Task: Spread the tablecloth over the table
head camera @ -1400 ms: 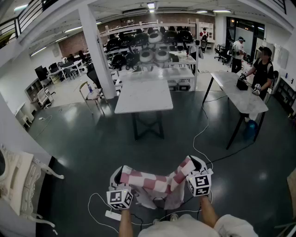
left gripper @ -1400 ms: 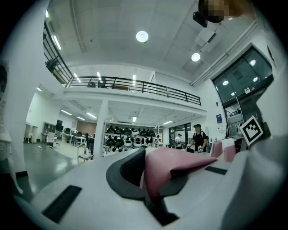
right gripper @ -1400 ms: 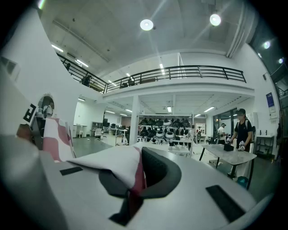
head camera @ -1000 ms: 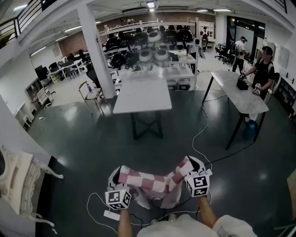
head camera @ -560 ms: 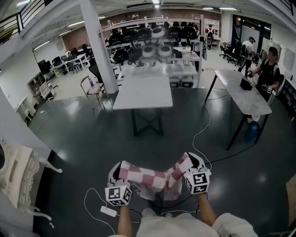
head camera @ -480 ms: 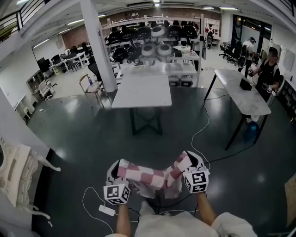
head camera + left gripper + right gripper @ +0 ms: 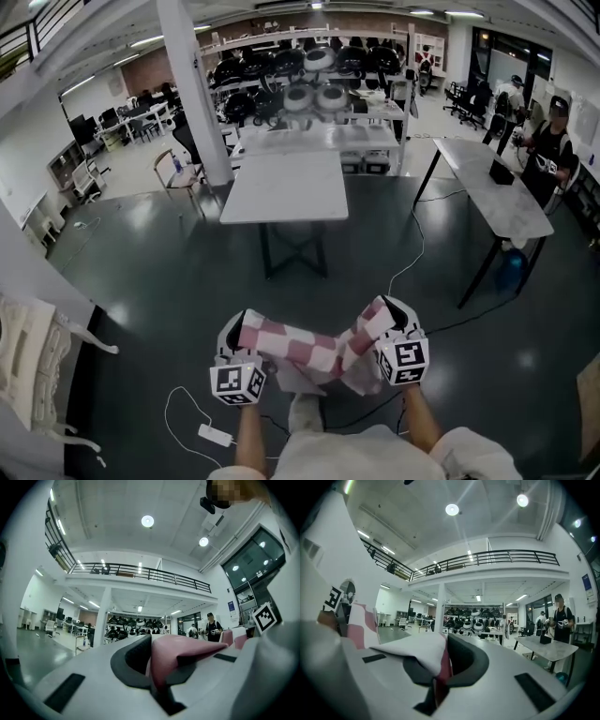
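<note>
A pink-and-white checked tablecloth (image 7: 314, 351) hangs bunched between my two grippers, low in the head view. My left gripper (image 7: 237, 336) is shut on one corner of it; pink cloth (image 7: 183, 651) is pinched between its jaws. My right gripper (image 7: 392, 317) is shut on the other corner, and white and pink cloth (image 7: 419, 660) is clamped there. The white table (image 7: 286, 185) stands ahead across the dark floor, its top bare. Both grippers point level toward it, well short of its near edge.
A white pillar (image 7: 194, 94) rises left of the table. A long grey table (image 7: 497, 192) stands at the right with a person (image 7: 548, 155) behind it. Cables (image 7: 412, 272) and a power adapter (image 7: 214, 435) lie on the floor. White chairs (image 7: 28, 361) are at the left.
Both grippers have moved forward with the cloth held between them, and the white table has drawn a little closer. The grip on both corners is unchanged.
</note>
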Demonstrator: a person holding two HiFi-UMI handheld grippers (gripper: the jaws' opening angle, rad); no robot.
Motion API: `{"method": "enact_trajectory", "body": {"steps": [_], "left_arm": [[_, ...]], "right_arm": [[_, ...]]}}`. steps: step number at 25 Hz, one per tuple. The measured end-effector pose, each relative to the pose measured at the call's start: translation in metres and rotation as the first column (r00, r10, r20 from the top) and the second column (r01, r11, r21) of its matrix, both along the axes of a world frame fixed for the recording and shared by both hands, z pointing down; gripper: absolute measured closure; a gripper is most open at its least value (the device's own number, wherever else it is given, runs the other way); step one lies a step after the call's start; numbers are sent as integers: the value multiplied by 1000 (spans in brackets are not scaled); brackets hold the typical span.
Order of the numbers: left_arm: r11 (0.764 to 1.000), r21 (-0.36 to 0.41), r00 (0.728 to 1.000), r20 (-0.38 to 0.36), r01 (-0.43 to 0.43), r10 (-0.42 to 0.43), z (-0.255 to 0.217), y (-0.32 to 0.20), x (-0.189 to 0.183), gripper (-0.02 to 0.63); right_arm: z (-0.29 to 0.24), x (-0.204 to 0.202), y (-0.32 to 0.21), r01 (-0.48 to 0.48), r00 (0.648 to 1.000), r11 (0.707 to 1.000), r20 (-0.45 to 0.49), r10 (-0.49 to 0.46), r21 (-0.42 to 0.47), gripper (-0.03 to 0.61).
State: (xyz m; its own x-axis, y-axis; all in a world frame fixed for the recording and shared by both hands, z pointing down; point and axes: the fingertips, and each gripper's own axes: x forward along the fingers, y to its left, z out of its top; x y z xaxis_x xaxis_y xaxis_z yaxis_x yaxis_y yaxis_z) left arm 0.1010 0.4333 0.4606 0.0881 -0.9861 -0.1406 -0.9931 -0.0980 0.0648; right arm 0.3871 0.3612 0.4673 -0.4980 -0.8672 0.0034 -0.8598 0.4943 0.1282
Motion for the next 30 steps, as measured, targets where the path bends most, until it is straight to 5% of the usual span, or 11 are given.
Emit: {"method": "enact_trajectory", "body": {"steps": [7,17,30], "left_arm": [[998,-33,998,13,-55,55,15,-104,-18,586],[997,-25,997,13,-70,71,1,-259,-96,586],[998,47,999,18,-30,29,-19,-375,-200,586]], "right_arm": [[11,-23,-87,-27,1000,999,6,27,-21,565],[-2,-101,-241,-47,999,999,0,47,-20,565],[-25,-188,-367,-48,999,997,0,48,57,565]]}}
